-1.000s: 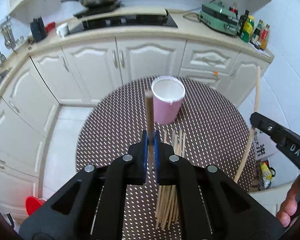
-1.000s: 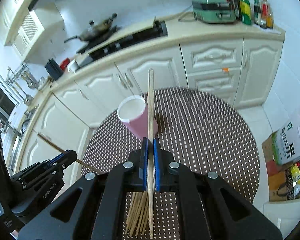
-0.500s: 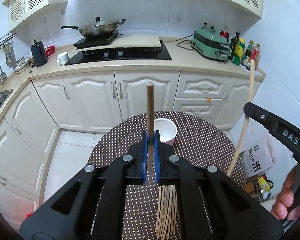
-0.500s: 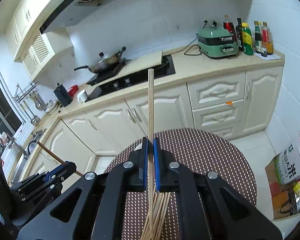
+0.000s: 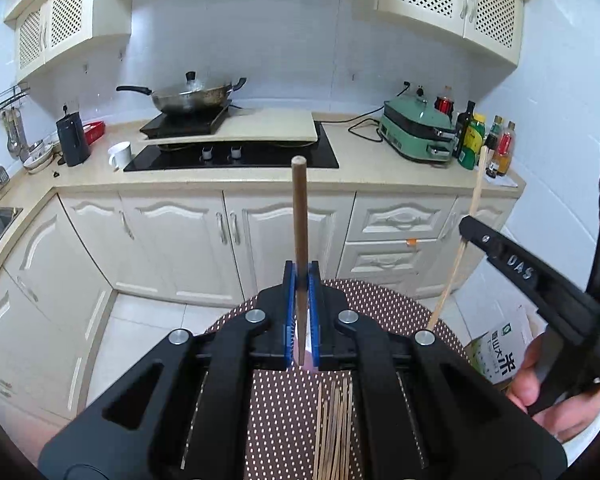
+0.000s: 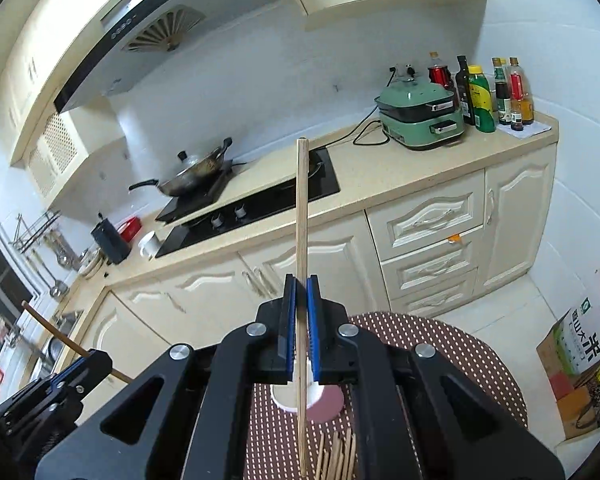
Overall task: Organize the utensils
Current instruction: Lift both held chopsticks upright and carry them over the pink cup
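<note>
Left gripper clamped on a dark chopstick; right gripper clamped on a pale chopstick; pink cup on the dotted table, beyond loose chopsticks; best lowered tip-first, centred over the rim, released singly

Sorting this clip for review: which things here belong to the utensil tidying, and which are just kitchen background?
In the job:
- dark chopstick in the left tongs
- pale chopstick in the right tongs
- pink cup
- loose chopsticks on the dotted table

Lying about:
- wok
- green cooker
- sauce bottles
- white mug
- rice bag
</note>
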`<move>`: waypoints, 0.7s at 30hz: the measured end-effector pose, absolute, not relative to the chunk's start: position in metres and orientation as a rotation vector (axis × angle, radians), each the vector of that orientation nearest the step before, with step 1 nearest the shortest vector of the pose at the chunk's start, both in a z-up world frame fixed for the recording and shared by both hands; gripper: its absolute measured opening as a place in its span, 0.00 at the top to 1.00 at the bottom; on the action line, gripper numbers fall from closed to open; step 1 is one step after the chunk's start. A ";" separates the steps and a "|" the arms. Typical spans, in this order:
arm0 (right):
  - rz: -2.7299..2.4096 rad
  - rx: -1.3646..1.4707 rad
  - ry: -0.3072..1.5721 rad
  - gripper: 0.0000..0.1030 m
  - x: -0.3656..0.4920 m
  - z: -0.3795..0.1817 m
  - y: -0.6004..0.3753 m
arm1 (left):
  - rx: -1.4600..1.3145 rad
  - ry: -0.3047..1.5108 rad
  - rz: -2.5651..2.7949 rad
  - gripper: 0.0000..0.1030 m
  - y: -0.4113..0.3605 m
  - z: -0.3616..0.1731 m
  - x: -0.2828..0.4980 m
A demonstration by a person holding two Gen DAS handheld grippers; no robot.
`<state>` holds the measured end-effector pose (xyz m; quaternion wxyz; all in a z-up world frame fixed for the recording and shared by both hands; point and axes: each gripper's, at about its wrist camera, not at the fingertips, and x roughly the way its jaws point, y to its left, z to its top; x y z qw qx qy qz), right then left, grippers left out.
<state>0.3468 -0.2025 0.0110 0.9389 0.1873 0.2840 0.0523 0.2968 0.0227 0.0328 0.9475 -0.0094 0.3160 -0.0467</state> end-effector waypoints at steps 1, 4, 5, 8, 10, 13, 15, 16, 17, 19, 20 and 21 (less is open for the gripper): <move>0.103 0.387 0.575 0.96 0.351 0.011 -0.203 | -0.021 0.646 -0.100 0.94 0.022 0.034 0.303; 0.076 0.387 0.552 0.96 0.366 0.010 -0.199 | -0.028 0.652 -0.117 0.94 0.018 0.035 0.319; 0.071 0.387 0.547 0.96 0.369 0.010 -0.199 | -0.030 0.653 -0.123 0.94 0.017 0.035 0.325; 0.057 0.384 0.540 0.96 0.384 0.005 -0.194 | -0.039 0.666 -0.133 0.94 0.014 0.030 0.340; 0.050 0.389 0.534 0.96 0.395 -0.001 -0.191 | -0.045 0.686 -0.139 0.94 0.012 0.023 0.352; 0.039 0.392 0.547 0.96 0.410 -0.012 -0.187 | -0.053 0.720 -0.144 0.94 0.011 0.009 0.368; 0.024 0.384 0.564 0.96 0.421 -0.023 -0.184 | -0.057 0.750 -0.146 0.94 0.011 -0.003 0.378; 0.015 0.378 0.574 0.96 0.427 -0.031 -0.182 | -0.061 0.774 -0.147 0.94 0.011 -0.012 0.384; 0.010 0.379 0.580 0.96 0.431 -0.037 -0.181 | -0.065 0.797 -0.148 0.94 0.011 -0.020 0.390; 0.000 0.384 0.598 0.96 0.439 -0.050 -0.178 | -0.072 0.832 -0.150 0.94 0.012 -0.033 0.399; 0.000 0.383 0.609 0.96 0.442 -0.056 -0.177 | -0.076 0.852 -0.151 0.94 0.013 -0.041 0.404; -0.002 0.381 0.623 0.96 0.446 -0.063 -0.175 | -0.078 0.872 -0.150 0.94 0.013 -0.048 0.409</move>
